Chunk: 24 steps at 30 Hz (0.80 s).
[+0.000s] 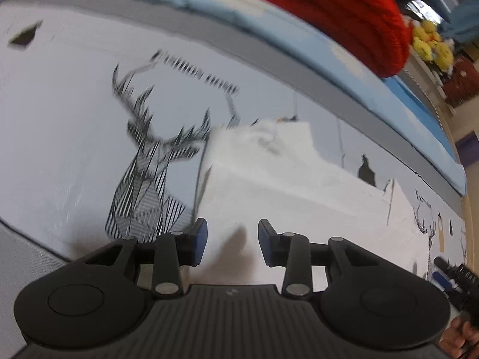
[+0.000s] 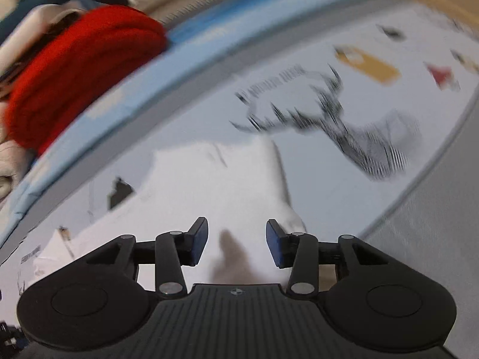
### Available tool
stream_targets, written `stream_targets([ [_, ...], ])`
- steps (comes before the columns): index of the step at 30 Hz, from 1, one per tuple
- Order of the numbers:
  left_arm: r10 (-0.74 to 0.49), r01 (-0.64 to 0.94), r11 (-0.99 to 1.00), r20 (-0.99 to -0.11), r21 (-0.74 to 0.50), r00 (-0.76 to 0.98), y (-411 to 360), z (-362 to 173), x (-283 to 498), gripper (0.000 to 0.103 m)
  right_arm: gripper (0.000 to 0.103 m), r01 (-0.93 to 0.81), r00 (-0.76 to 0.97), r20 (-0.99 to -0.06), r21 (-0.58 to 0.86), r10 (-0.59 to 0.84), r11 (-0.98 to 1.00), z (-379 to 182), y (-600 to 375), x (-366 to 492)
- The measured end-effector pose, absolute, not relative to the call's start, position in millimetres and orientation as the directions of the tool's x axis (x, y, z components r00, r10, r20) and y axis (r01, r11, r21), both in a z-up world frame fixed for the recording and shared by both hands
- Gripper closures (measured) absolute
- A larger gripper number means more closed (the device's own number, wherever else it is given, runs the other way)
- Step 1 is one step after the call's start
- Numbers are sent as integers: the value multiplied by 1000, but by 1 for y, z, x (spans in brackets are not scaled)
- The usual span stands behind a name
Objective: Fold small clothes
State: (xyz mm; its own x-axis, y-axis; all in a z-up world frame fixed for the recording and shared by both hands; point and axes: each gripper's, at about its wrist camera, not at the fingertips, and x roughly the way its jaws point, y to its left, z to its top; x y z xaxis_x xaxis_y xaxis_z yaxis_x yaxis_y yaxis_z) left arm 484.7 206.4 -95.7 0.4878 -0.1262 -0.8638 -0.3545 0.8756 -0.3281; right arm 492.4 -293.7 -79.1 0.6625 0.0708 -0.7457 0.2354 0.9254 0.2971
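Observation:
A small white garment (image 1: 269,176) lies flat on a pale cloth printed with a black line-drawn deer (image 1: 146,176). My left gripper (image 1: 232,242) is open just above the garment's near edge, with white fabric showing between its blue pads. The same white garment (image 2: 227,185) fills the middle of the right wrist view, which is blurred by motion. My right gripper (image 2: 236,243) is open over the garment's near edge, holding nothing. The deer print (image 2: 353,131) lies to the right of the garment there.
A folded red knit garment (image 1: 338,15) sits on a light blue mat (image 1: 359,80) along the far edge; it also shows in the right wrist view (image 2: 80,71). Yellow plush toys (image 1: 431,45) lie beyond. The other gripper's tip (image 1: 452,272) shows at lower right.

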Motion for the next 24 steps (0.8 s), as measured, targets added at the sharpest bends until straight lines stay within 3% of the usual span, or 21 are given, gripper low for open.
stream_targets([
  [7,-4,-295,935,-839,-196,544,189,-60,469,62,58,163,764,-645,228,24,960,-30,-297,477],
  [12,58,-245,962,-786,-121,615,169,-30,436,62,58,45,873,-487,152,36,987,21,-283,443],
  [18,167,-220,976,-660,3,733,149,14,365,62,58,-66,952,-285,148,107,987,69,-269,356],
  [24,86,-186,980,-673,-77,734,149,27,269,62,58,-111,924,-349,155,160,982,75,-294,265],
])
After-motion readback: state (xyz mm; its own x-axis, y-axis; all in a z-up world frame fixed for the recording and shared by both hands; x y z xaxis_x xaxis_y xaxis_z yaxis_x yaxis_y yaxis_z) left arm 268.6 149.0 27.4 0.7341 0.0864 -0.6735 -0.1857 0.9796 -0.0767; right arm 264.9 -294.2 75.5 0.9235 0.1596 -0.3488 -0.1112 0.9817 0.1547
